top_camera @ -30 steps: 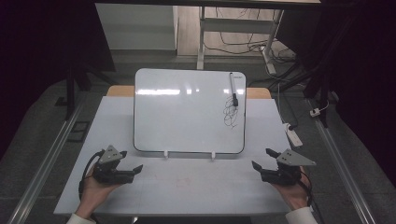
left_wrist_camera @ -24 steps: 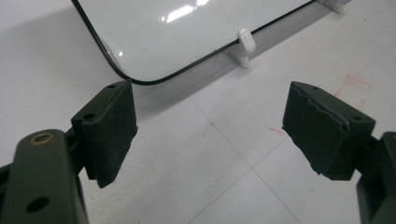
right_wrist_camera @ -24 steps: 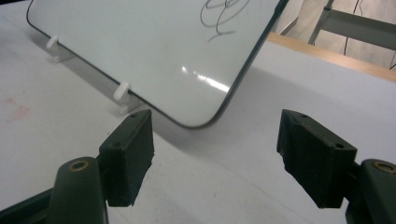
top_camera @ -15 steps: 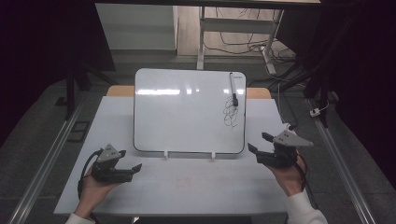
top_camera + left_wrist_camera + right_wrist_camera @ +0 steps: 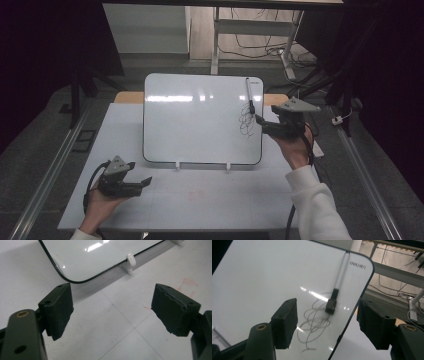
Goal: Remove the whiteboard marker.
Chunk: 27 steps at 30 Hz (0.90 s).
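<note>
A white whiteboard (image 5: 200, 120) stands tilted on small feet on the table. A black scribble (image 5: 246, 122) marks its right side, and a marker (image 5: 248, 95) clings to the board just above it. My right gripper (image 5: 261, 125) is raised at the board's right edge, level with the scribble. In the right gripper view the marker (image 5: 338, 287) and scribble (image 5: 314, 325) lie ahead of my right gripper (image 5: 328, 322). Its jaws have just been closing a little but stand open with nothing between them. My left gripper (image 5: 141, 172) rests open at the front left, its jaws (image 5: 112, 305) facing the board's lower corner (image 5: 87, 257).
The white table (image 5: 215, 200) carries faint red marks (image 5: 195, 195) in front of the board. A white board foot (image 5: 130, 261) sits close ahead of the left gripper. Cables and a small white plug (image 5: 340, 119) lie on the floor at right; metal rails (image 5: 50, 170) flank the table.
My right hand rose from the table's front right and moved forward and left to the board's right edge, its jaws narrowing slightly. The left hand stayed put.
</note>
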Motion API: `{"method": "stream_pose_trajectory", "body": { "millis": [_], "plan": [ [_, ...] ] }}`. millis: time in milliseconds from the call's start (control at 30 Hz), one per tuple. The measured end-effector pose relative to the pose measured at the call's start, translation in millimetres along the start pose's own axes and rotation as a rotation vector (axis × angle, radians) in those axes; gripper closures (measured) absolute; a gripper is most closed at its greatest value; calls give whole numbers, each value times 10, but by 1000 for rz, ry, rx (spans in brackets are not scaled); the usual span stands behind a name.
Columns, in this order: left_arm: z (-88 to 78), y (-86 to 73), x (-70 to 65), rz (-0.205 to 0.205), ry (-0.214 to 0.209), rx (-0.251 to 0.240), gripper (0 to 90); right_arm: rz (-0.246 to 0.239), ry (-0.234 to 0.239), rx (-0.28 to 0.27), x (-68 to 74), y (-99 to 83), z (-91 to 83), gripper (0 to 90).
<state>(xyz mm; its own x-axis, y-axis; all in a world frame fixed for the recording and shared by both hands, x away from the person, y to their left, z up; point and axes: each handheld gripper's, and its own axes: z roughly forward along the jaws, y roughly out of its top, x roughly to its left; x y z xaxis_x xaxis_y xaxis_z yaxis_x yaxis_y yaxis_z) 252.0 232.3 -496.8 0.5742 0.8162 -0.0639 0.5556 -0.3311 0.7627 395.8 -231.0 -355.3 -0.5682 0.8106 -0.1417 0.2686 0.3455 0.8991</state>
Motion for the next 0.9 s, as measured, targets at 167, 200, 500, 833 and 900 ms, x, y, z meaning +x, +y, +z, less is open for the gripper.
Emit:
{"method": "stream_pose_trajectory", "body": {
  "millis": [167, 200, 500, 833, 900],
  "plan": [
    [8, -4, -1, 2, -1, 2, 185, -5, -23, 20, -33, 203, 158, 355],
    [8, -4, -1, 2, -1, 2, 185, -5, -23, 20, -33, 203, 158, 355],
    [8, -19, 13, 0, -2, 0, 185, -21, -72, 87, -21, 581, 628, 446],
    [-15, -30, 14, 5, 1, -8, 185, -19, -145, 133, -4, 667, 1020, 515],
    [-16, -34, 14, 8, 1, -10, 185, -20, -155, 143, -10, 656, 1076, 537]
  ]
}}
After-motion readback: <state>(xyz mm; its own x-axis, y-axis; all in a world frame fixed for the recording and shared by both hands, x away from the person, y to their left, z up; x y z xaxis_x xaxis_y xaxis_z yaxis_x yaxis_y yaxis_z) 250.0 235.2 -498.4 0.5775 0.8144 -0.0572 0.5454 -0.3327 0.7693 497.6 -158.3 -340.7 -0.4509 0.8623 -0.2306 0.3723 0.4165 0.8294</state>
